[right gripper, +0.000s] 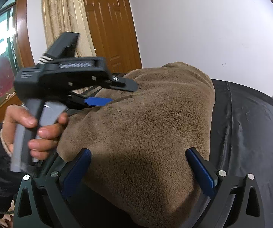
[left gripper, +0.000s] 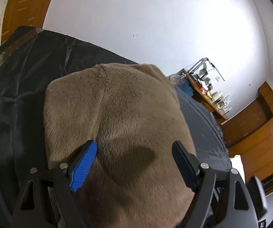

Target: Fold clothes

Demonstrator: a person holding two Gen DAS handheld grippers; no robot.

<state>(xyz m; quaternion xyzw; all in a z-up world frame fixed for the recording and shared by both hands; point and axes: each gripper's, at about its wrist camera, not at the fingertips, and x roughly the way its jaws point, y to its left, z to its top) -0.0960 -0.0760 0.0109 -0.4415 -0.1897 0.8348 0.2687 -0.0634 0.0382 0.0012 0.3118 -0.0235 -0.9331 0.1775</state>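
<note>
- Brown fleece garment [left gripper: 117, 117] lies bunched on the black-covered tabletop [left gripper: 13, 87], its far end near the tabletop's far edge.
- Left tongs [left gripper: 134, 163] spread wide over the fleece; nothing pinched between the pads.
- Right tongs [right gripper: 138, 169] spread, a fold of fleece bulging between them; can't tell if the pads press it.
- Left hand [right gripper: 32, 131] grips its handle.
</note>
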